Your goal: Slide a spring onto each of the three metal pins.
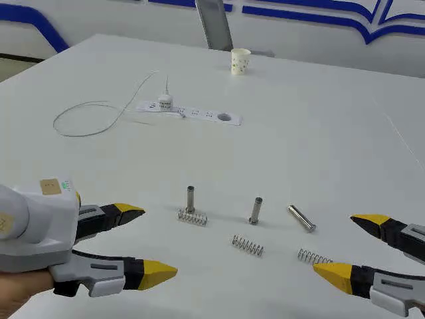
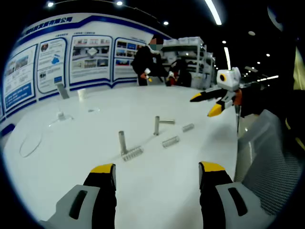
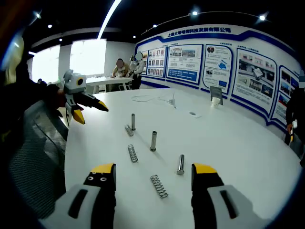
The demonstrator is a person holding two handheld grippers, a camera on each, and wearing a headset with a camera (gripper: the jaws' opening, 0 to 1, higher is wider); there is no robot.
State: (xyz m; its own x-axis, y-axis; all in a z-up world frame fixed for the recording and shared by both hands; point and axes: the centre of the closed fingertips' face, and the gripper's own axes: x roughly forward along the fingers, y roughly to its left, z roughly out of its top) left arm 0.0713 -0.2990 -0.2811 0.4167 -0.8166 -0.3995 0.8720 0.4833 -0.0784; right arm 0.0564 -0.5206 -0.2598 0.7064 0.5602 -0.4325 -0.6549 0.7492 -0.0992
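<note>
Left gripper [image 1: 159,240] and right gripper [image 1: 333,242] hang spread, empty, by the bench [image 1: 319,133] near edge (springs [image 1: 248,246] unthreaded beside pins [image 1: 256,209]), likely poised to pick.

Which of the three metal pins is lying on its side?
The rightmost pin, closest to the right gripper, lies flat; the left pin and middle pin stand upright.

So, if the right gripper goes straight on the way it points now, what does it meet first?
Probably the nearest spring, on the table ahead between the open jaws of the right gripper, a pin just beyond. Its height is unclear; it might pass above.
</note>
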